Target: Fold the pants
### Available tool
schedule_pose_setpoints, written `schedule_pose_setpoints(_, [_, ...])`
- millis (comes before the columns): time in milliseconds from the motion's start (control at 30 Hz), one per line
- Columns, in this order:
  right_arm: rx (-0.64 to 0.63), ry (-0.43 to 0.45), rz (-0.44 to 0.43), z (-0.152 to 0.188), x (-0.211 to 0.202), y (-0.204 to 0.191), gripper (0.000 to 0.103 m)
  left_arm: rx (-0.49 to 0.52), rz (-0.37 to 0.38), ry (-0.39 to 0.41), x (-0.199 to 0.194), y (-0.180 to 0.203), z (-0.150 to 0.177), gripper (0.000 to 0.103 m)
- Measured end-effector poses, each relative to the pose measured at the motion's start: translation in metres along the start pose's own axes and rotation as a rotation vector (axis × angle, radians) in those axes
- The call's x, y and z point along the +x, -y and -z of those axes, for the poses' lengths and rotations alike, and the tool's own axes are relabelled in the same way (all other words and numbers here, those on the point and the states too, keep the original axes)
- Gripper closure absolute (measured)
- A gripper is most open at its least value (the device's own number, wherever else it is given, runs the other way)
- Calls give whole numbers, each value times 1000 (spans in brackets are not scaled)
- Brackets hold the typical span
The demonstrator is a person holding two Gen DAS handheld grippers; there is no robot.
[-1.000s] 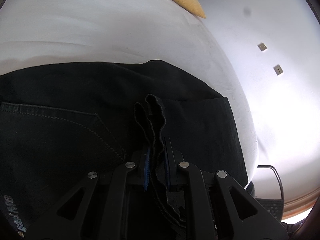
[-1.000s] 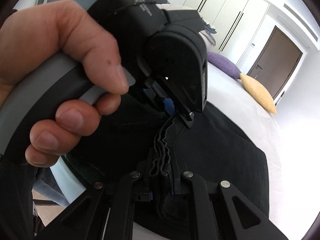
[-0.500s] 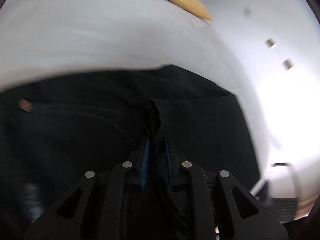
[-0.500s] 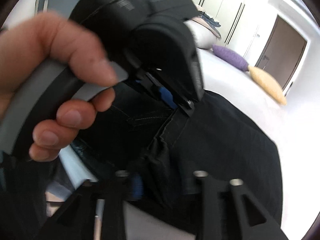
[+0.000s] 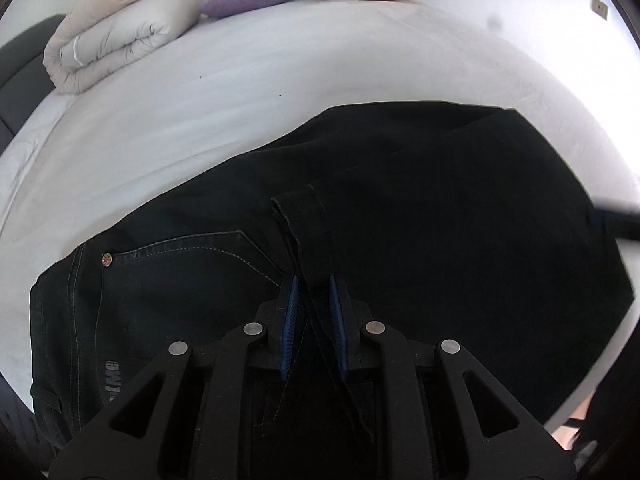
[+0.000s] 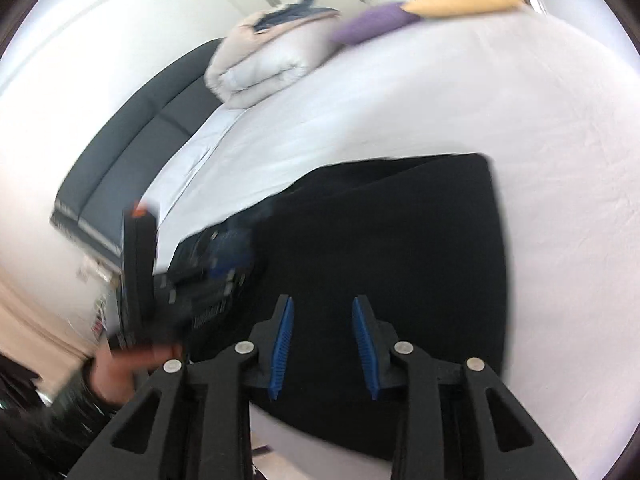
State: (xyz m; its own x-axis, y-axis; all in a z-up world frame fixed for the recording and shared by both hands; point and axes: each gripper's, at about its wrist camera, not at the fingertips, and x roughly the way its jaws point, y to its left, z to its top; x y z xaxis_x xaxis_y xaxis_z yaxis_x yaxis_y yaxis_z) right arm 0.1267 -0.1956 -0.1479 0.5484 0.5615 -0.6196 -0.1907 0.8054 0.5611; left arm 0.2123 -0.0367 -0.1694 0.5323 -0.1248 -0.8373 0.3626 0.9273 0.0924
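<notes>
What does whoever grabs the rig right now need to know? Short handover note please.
Left gripper: shut on the hem of the pants, pinned low against the cloth.
Right gripper: nothing between its fingers, jaws closing, above the dark cloth.
Pants: on the white bed, leg end folded over the pocket half.
Done: one fold laid over.
Left: release the left hem, smooth, probably fold again.
Folded duvet and two cushions sit far off.
</notes>
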Motion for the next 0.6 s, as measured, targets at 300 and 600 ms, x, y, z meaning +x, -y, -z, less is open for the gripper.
schedule_pose_setpoints(300, [176,-97,-104,-55,40,76,68,4,0,-4,13,2,-4,87])
schedule_pose_setpoints(600, [225,-155,-134,-36,41,83,83,-4,6,6,12,0,2,87])
